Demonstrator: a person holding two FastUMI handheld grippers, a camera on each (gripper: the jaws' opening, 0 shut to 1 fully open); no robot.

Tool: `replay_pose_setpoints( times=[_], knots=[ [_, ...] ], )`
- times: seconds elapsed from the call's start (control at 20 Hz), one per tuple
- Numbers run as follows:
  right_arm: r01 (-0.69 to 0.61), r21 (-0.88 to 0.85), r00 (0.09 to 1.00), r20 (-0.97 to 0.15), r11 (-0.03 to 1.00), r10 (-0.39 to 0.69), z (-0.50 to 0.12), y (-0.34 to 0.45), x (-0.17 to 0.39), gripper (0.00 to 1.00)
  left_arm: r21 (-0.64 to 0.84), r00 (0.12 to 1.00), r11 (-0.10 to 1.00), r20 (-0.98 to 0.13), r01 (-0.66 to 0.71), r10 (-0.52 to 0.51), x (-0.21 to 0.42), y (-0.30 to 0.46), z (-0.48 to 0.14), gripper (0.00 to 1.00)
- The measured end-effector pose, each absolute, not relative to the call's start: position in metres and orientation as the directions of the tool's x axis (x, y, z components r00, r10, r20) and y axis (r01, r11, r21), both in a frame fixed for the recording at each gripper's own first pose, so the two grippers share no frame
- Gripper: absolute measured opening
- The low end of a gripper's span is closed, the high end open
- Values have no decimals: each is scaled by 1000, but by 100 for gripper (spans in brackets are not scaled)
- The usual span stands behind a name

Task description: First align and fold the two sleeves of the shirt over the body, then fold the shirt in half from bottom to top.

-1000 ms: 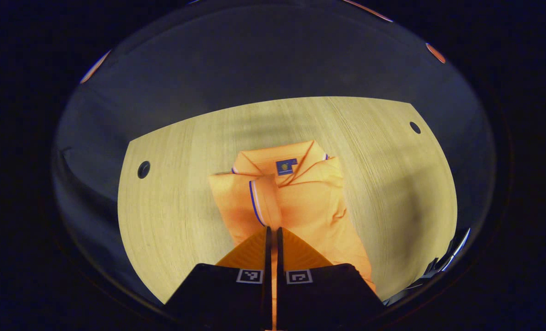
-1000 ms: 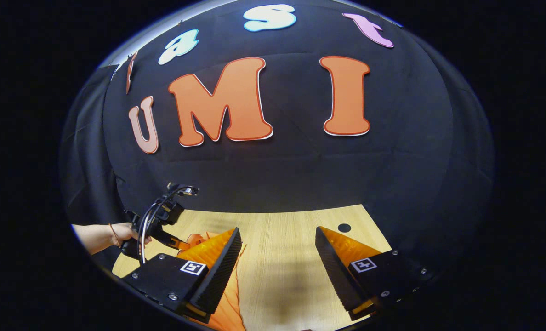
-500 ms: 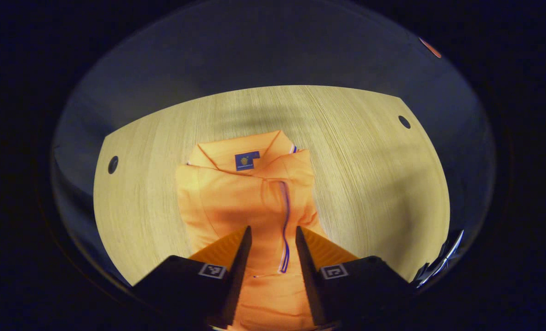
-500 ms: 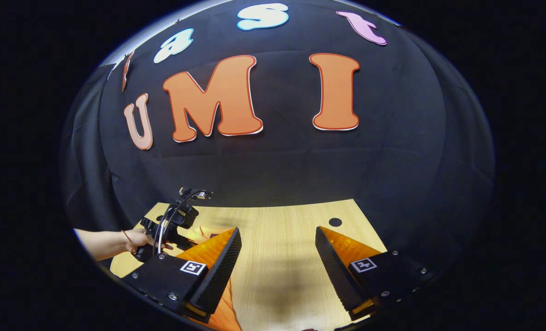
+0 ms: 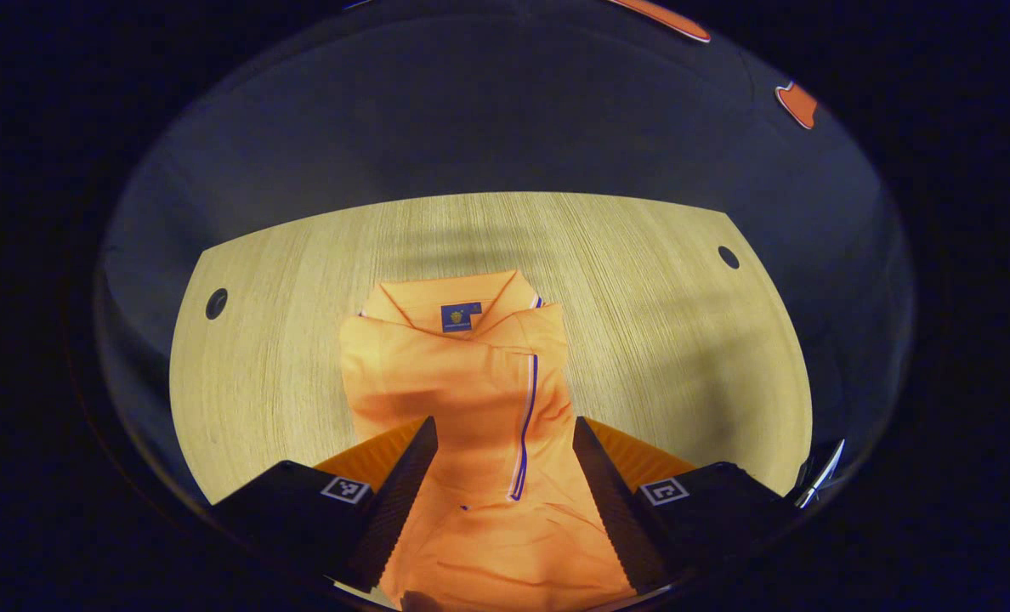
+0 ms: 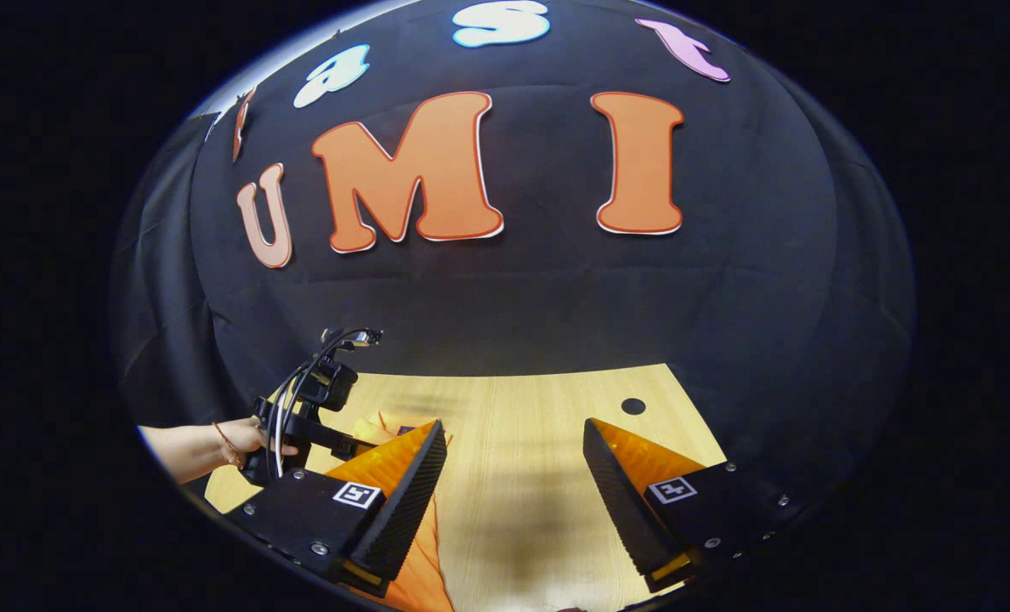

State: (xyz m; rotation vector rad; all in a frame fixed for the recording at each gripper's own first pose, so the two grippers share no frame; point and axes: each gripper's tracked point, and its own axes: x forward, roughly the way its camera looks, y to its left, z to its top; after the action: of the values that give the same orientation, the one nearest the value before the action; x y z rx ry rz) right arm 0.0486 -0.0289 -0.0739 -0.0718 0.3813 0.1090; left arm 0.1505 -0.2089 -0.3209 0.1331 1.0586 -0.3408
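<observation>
An orange collared shirt (image 5: 471, 399) with a blue-striped sleeve folded over its body lies on the pale wooden table (image 5: 692, 340), its lower hem cut off from sight. Bare tabletop spreads on both sides of the shirt. The left gripper (image 5: 502, 476) hovers above it, fingers spread and empty. The right gripper (image 6: 513, 476), released, hangs beside the shirt's edge.

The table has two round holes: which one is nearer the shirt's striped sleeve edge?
The hole at the table's right, on the side where the shirt's striped sleeve edge lies.
</observation>
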Motion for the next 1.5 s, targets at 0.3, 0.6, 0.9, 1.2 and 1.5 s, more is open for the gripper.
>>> replay_pose_setpoints(
  times=[0.3,0.6,0.9,1.2,1.5],
  knots=[
    [-190,-37,905,-395,981,160,-82,22,52,99,-63,520,948,-824,311,-225,133,-164,-270,99],
    [-236,-53,856,-483,970,182,-122,67,46,99,-69,577,963,-789,260,-212,96,-107,-243,99],
    [-253,-44,764,-622,966,172,-189,96,23,99,-82,531,957,-816,280,-226,41,-71,-270,99],
    [-297,-80,636,-760,951,134,-264,103,-23,99,-34,466,959,-869,283,-168,-18,-40,-324,99],
    [-258,-67,464,-884,964,62,-330,79,-94,99,-51,365,961,-918,272,-152,-82,-26,-376,99]
  ],
)
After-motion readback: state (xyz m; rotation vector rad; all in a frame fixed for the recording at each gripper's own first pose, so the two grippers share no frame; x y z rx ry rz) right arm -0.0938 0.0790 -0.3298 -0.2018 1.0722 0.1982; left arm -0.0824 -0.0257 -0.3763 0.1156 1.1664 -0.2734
